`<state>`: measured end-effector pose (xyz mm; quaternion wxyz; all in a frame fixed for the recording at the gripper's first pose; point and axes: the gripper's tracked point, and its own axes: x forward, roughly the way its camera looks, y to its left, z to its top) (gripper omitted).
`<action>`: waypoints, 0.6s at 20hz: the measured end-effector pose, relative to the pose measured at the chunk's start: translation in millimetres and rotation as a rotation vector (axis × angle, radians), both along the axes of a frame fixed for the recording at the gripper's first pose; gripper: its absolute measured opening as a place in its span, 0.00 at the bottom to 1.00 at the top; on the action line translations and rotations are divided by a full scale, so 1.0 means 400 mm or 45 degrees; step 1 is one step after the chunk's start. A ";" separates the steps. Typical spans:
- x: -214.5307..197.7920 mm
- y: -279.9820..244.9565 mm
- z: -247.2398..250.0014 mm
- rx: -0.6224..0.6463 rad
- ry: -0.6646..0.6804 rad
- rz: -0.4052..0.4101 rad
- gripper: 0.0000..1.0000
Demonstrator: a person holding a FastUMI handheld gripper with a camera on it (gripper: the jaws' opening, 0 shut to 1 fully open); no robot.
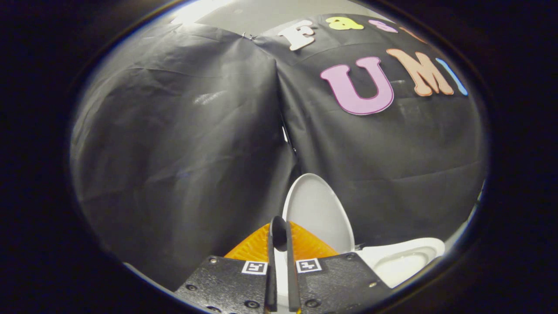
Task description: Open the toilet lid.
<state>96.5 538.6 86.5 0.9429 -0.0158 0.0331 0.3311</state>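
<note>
Toilet lid (317, 209): raised, upright, leaning back against booth wall (174, 152); judged open.
Bowl (403, 259): exposed beside lid.
Gripper (279, 231): fingers nearly together, narrow gap, lid edge apparently between them; firm grip uncertain, likely steadying lid.

Toilet bowl (403, 261) partly cut off.

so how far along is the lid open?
Done, by the look of it: the toilet lid stands upright against the booth wall, and the bowl lies uncovered beside it. In hand: the gripper has its fingers nearly together at the lid's edge; whether they press on it is unclear. Left: release and pull back.
</note>
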 end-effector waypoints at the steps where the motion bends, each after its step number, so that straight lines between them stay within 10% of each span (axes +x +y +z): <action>1: -0.001 -0.003 0.002 -0.001 -0.014 -0.004 0.11; 5: -0.045 -0.014 0.049 0.057 -0.087 0.137 0.32; 12: -0.059 -0.204 0.196 0.067 -0.198 0.094 0.62</action>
